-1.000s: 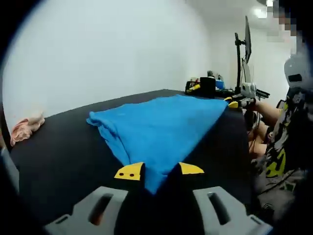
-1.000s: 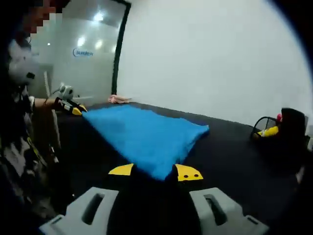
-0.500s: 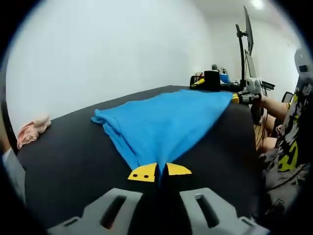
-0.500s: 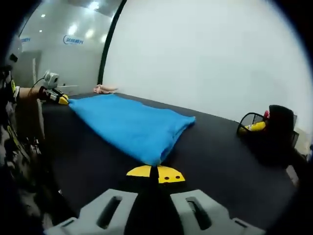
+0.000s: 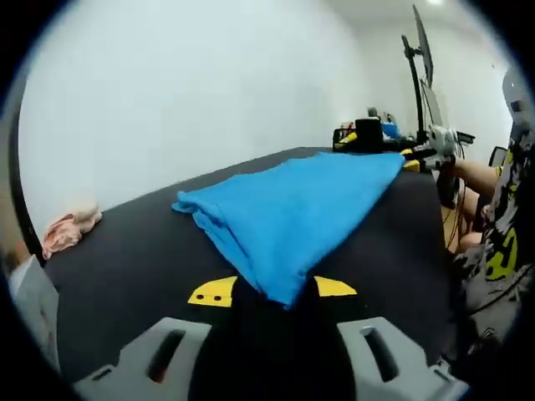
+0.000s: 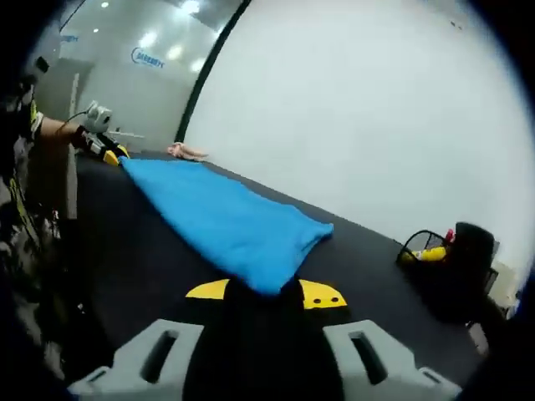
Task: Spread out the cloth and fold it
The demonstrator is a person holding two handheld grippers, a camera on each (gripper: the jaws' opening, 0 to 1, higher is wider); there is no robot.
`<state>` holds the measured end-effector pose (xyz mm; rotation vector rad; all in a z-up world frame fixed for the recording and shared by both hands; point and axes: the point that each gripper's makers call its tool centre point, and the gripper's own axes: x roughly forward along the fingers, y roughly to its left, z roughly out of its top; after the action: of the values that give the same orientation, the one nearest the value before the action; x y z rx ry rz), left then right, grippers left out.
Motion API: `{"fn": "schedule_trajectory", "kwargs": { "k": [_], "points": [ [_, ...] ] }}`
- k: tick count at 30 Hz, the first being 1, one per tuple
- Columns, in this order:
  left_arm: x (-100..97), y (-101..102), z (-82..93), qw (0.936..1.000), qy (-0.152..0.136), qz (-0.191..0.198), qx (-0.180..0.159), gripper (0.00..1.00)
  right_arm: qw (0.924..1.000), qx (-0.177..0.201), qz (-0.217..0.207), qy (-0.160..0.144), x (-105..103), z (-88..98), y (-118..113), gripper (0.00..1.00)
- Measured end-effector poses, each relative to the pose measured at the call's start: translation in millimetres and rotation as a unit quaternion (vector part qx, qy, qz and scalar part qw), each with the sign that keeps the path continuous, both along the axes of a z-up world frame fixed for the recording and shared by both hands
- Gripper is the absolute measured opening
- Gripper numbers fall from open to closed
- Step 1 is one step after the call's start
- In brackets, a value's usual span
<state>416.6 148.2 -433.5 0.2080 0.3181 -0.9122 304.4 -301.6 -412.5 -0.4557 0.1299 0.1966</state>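
On the black table [image 5: 125, 242] I see the blue cloth [image 5: 292, 209] spread flat. My left gripper [image 5: 272, 291] has its jaws parted astride one near corner, and my right gripper [image 6: 266, 292] is likewise open at another corner.

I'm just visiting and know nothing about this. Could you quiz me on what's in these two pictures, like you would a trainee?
1. What colour is the cloth on the table?
2. True or false: the left gripper has its jaws apart, with a cloth corner between them.
3. What lies at the table's far edge in the left gripper view: (a) a pink rag, (b) a book, (c) a plate?

Key: 1 blue; 2 true; 3 a.
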Motion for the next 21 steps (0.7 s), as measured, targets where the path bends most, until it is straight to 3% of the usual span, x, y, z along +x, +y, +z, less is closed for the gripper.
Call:
{"fn": "schedule_trajectory", "kwargs": {
  "k": [2,3,4,5,7,9,13,18,21],
  "points": [
    [1.4,-3,-0.2,1.0000,-0.002,-0.005,0.001,0.04,0.9997,-0.021,-0.009,-0.005,9,-0.2,-2,0.20],
    [6.5,0,0.6,0.9995,-0.016,0.001,0.027,0.02,0.9999,-0.016,-0.003,-0.002,13,-3.7,2,0.07],
    [5.5,-3,1.6,0.9998,-0.001,0.001,0.019,0.01,1.0000,-0.006,-0.002,0.003,14,-4.8,3,0.02],
    [5.6,-2,0.4,0.9997,0.015,0.007,0.020,0.00,0.9999,0.003,-0.009,0.008,15,-5.0,1,0.02],
    [5.8,-1,5.9,0.9997,0.014,0.005,0.018,0.00,0.9991,0.041,-0.009,0.011,11,-0.1,3,0.01],
    [0.9,0,16.6,0.9996,0.025,0.004,-0.013,0.00,0.9961,0.087,0.011,0.003,3,10.7,10,0.01],
    [-11.4,-3,42.5,0.9954,0.050,-0.003,-0.081,0.00,0.9963,0.082,0.023,-0.006,-15,29.1,9,0.01],
    [-34.6,-6,54.0,0.9971,0.044,-0.020,-0.058,0.00,0.9954,0.090,0.018,-0.028,-34,57.8,-4,0.01],
    [-49.6,-3,48.0,0.9960,0.064,-0.026,-0.058,0.00,0.9944,0.104,0.010,-0.015,-45,50.7,-11,0.01]
  ]
}}
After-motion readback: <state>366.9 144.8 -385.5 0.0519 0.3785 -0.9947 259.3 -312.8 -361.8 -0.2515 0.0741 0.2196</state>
